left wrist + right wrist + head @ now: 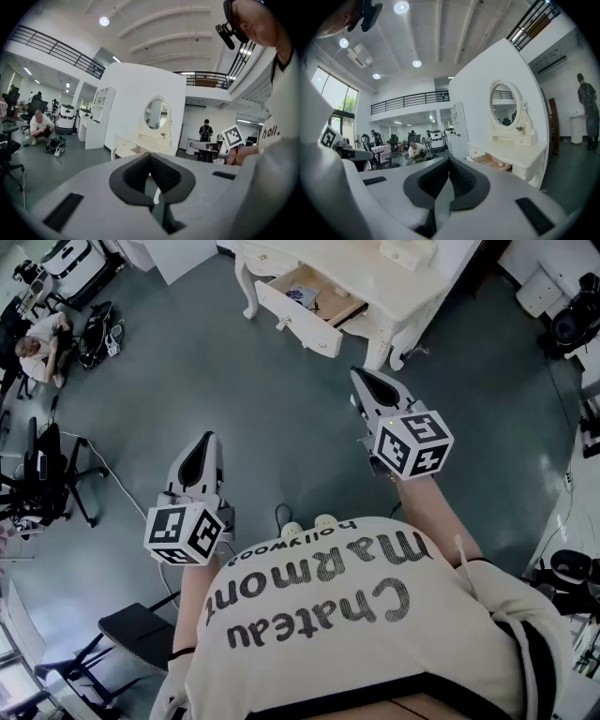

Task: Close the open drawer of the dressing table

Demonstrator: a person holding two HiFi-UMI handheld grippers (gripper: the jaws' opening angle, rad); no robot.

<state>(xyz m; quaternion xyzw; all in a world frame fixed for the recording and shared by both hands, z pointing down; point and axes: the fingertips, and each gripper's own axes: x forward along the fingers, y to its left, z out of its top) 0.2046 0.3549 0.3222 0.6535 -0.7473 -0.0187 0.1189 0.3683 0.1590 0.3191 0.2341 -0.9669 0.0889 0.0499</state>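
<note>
The cream dressing table (375, 268) stands at the far side of the grey floor, and its drawer (305, 304) is pulled out toward me with small items inside. Both grippers hover over the floor, well short of it and touching nothing. My left gripper (208, 439) is shut and empty, farther back on the left. My right gripper (360, 375) is shut and empty too, its tip nearest the table's front leg. The left gripper view shows the table (133, 146) with its oval mirror (156, 113) beyond the left gripper (150, 157). The open drawer (493, 162) appears past the right gripper (450, 161).
A person crouches by bags (39, 345) at the far left. Office chairs (42, 474) stand along the left, with a black chair (131, 629) near my left side. A power strip (305, 527) and cable lie on the floor at my feet. Another person (205, 131) stands beyond the table.
</note>
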